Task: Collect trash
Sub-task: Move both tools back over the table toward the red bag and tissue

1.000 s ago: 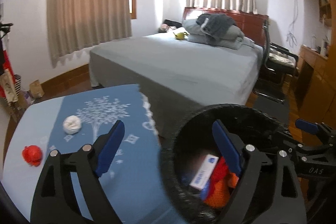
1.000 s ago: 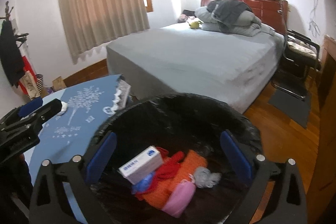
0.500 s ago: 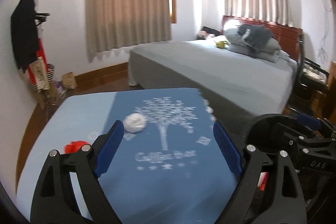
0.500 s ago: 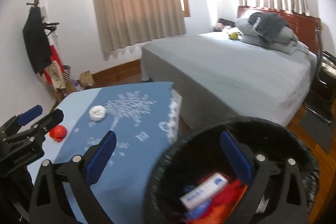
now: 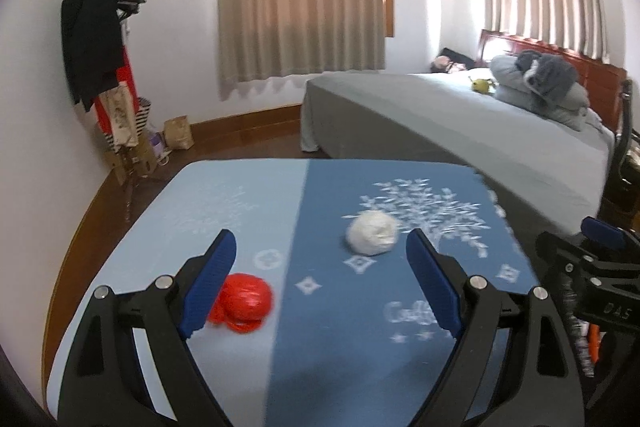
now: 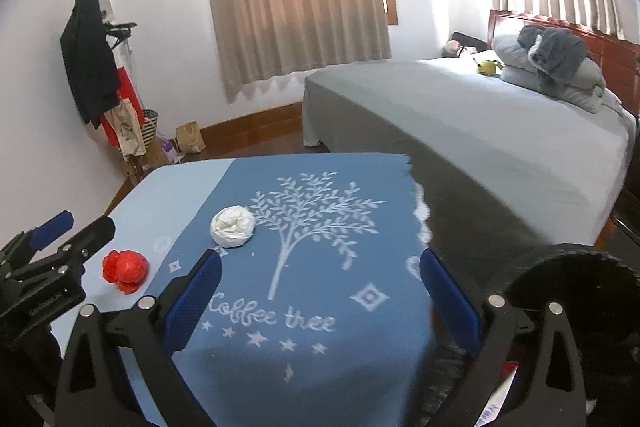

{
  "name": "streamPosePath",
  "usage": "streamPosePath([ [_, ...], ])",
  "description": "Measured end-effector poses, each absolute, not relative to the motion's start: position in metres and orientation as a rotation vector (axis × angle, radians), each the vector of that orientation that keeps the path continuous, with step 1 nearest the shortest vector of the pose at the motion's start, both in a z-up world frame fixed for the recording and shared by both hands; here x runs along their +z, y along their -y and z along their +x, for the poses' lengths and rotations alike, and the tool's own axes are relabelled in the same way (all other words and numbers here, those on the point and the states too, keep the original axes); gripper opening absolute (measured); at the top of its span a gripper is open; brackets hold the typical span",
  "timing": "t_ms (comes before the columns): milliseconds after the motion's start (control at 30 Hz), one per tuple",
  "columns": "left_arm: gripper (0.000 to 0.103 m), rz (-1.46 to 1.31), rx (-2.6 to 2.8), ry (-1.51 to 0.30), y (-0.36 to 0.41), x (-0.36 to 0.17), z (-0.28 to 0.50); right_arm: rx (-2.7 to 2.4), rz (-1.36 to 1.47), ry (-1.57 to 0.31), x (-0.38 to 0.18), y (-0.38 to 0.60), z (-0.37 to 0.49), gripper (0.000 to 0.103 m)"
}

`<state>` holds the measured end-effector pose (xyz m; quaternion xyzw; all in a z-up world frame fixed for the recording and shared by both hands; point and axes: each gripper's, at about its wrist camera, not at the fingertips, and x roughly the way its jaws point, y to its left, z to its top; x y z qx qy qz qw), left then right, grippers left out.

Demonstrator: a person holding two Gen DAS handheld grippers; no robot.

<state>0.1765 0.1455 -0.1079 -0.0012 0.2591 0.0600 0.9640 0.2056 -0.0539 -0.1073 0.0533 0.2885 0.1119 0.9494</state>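
Two pieces of trash lie on a table under a blue cloth [image 5: 360,347]. The crumpled red ball [image 5: 246,303] sits just behind my left gripper's left finger. The white paper ball [image 5: 372,237] lies a little beyond the tips, toward the right finger. My left gripper [image 5: 320,239] is open above the cloth with nothing between its fingers. In the right wrist view the white ball [image 6: 233,227] lies ahead of the left fingertip of my right gripper [image 6: 320,259], which is also open and holds nothing. The red ball [image 6: 125,269] is further left, beside my left gripper [image 6: 78,227].
A black trash bin [image 6: 580,287] with trash inside stands off the table's right side, at the lower right. A grey bed [image 6: 480,131] fills the room beyond the table. A coat stand [image 5: 100,47] with bags is at the left wall. My right gripper [image 5: 576,239] shows at the right edge.
Both views have swung left, from over the black bin to over the table. The bin has slid to the right edge and the two balls have come close in front.
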Motion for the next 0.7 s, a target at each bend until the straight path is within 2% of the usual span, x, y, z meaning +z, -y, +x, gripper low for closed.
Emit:
streamPosePath([
  [367, 0.084, -0.045, 0.191, -0.596, -0.206, -0.148, 0.179, 0.249, 0.053, -0.631, -0.138, 0.009, 0.234, 0.097],
  [700, 0.084, -0.05, 0.205, -0.649, -0.212, -0.169, 0.188, 0.251, 0.041, -0.666, -0.152, 0.003, 0.246, 0.097],
])
